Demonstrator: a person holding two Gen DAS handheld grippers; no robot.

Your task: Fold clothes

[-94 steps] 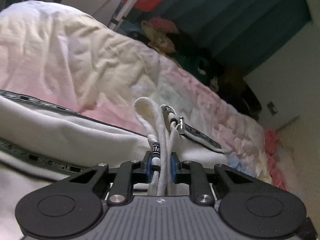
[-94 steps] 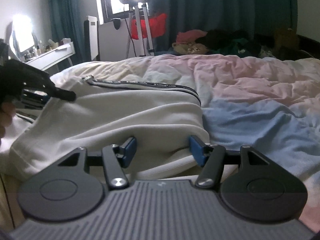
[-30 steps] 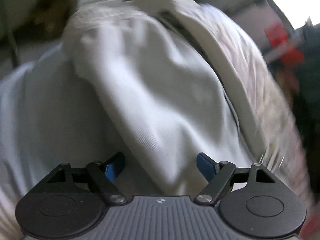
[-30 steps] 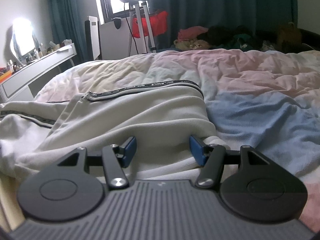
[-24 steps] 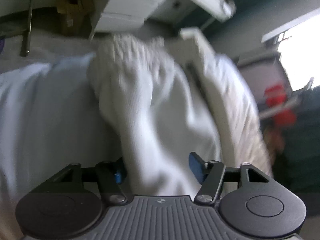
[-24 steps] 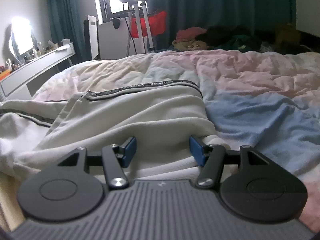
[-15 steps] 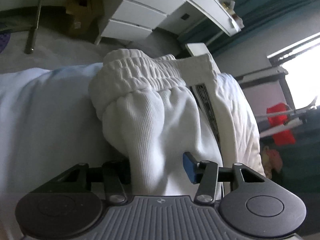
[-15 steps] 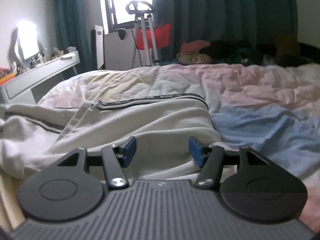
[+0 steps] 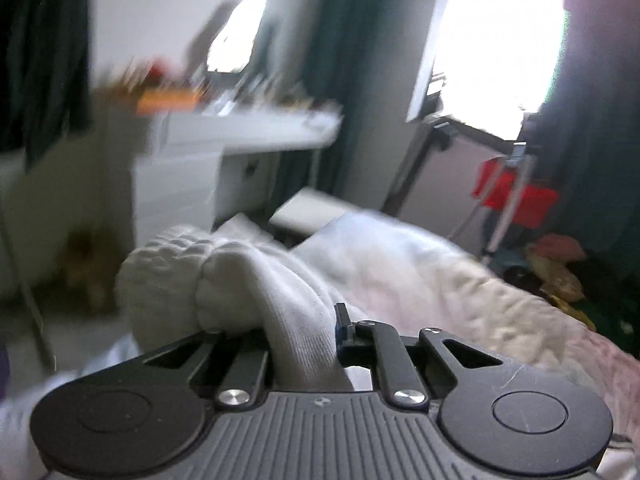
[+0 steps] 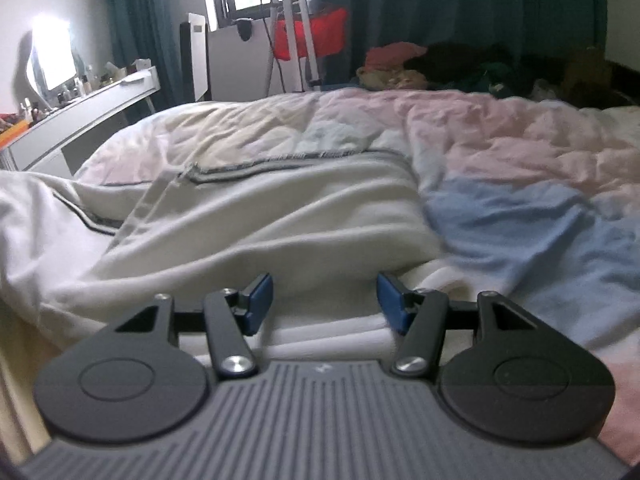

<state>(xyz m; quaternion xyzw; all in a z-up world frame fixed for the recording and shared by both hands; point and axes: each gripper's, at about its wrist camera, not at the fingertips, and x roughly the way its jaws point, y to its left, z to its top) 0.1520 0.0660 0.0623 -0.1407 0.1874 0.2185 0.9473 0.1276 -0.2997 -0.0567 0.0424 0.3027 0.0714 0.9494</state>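
Note:
White trousers (image 10: 280,216) with a dark printed side stripe (image 10: 296,158) lie spread on the pastel bedspread (image 10: 520,168). In the left wrist view my left gripper (image 9: 300,328) is closing its jaws on a bunched leg of the trousers (image 9: 248,276). The cloth is pinched between the fingers and held up off the bed, and its elastic cuff (image 9: 164,264) bulges out to the left. My right gripper (image 10: 325,296) stands open low over the near edge of the trousers. Its blue pads (image 10: 260,300) sit apart, with cloth under the gap between them.
A white dressing table (image 9: 224,140) with a lit mirror (image 10: 54,58) stands left of the bed. Past the bed's far side are a metal stand with a red item (image 10: 316,32) and a heap of clothes (image 10: 440,64). Dark curtains hang behind.
The left jaws came together on the trouser leg. That gripper then rose and swung up, from looking down at the cloth to looking across the room. The right gripper stayed put.

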